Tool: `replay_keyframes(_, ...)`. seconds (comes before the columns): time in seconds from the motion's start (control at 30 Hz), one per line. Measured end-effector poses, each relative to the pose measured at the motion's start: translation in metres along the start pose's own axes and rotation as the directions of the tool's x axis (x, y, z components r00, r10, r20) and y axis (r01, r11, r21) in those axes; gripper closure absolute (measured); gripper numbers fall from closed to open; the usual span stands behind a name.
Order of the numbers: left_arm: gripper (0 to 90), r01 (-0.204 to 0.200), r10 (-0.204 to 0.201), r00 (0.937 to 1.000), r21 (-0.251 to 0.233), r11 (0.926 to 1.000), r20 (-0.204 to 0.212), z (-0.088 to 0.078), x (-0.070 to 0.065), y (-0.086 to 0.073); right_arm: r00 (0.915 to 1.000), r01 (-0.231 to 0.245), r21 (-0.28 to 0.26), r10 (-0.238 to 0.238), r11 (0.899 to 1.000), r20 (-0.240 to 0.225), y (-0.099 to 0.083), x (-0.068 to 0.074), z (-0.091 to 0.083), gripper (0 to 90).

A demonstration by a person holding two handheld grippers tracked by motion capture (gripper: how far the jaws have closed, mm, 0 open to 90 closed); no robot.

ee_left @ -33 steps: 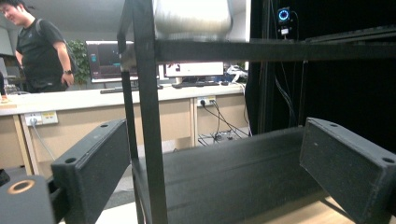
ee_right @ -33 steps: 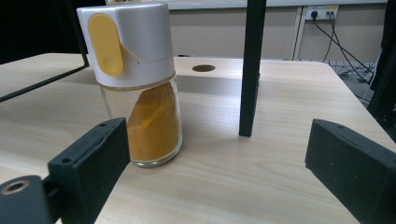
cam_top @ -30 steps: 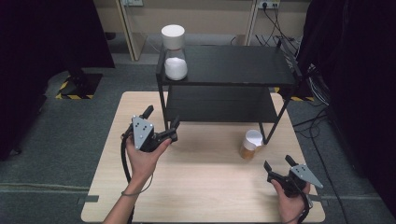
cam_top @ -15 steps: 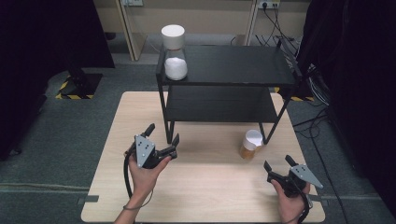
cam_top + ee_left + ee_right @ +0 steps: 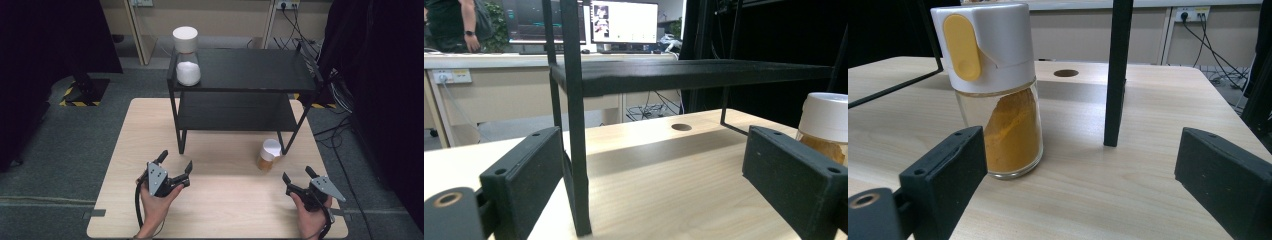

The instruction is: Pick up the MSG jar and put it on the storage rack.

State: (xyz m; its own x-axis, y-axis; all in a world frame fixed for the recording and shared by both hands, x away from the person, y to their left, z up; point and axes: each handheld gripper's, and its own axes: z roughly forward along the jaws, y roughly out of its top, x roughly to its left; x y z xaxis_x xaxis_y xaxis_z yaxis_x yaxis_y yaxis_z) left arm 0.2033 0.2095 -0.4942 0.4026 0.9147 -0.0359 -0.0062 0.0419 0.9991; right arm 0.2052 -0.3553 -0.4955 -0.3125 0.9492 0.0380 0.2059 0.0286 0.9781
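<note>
A glass jar of orange powder point(image 5: 267, 155) with a white lid stands on the wooden table point(image 5: 225, 210), by the front right leg of a black two-level shelf point(image 5: 250, 75). A taller jar of white powder point(image 5: 186, 59) stands on the shelf's top left corner. My left gripper point(image 5: 176, 160) is open and empty, low over the table in front of the shelf's front left leg point(image 5: 578, 150). My right gripper point(image 5: 297, 173) is open and empty too. In the right gripper view the orange jar point(image 5: 998, 95) stands just ahead of its left jaw.
The shelf's lower board point(image 5: 235, 112) is bare. The orange jar point(image 5: 826, 125) shows past the right jaw in the left gripper view. A round hole point(image 5: 1066, 73) sits in the table top behind the shelf leg. Cables and dark curtains lie beyond the table's right edge.
My left hand has come down and back toward the table's front edge, away from the shelf. The right hand and both jars have stayed put.
</note>
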Motion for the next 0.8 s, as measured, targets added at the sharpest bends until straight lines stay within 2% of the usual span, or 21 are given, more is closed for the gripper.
replay_keyframes(0.1, 9.1, 0.021, -0.021, 0.9998, 0.006, 0.9998, 0.007, -0.004, -0.002, -0.01, 1.0, 0.001, -0.001, -0.001, 1.0, 0.001, 0.0, 0.0, 0.0, 6.7)
replay_keyframes(0.37, 8.8, 0.048, -0.048, 0.9988, 0.038, 0.9981, -0.013, -0.009, -0.005, -0.028, 1.0, 0.001, -0.002, -0.001, 1.0, 0.0, 0.0, 0.0, 0.0, 6.7)
replay_keyframes(0.53, 8.9, 0.052, -0.051, 0.9985, 0.062, 0.9967, -0.017, -0.011, -0.004, -0.032, 1.0, -0.003, -0.002, 0.003, 1.0, -0.002, 0.0, -0.001, 0.0, 6.7)
replay_keyframes(0.7, 8.9, 0.063, -0.062, 0.9978, 0.067, 0.9957, -0.025, -0.012, -0.004, -0.034, 1.0, 0.0, -0.004, 0.0, 1.0, -0.003, -0.001, 0.0, 0.0, 6.7)
replay_keyframes(0.8, 8.9, 0.056, -0.055, 0.9983, 0.067, 0.9962, -0.022, -0.012, -0.004, -0.034, 1.0, -0.001, -0.003, 0.001, 1.0, -0.003, -0.001, -0.001, 0.0, 6.7)
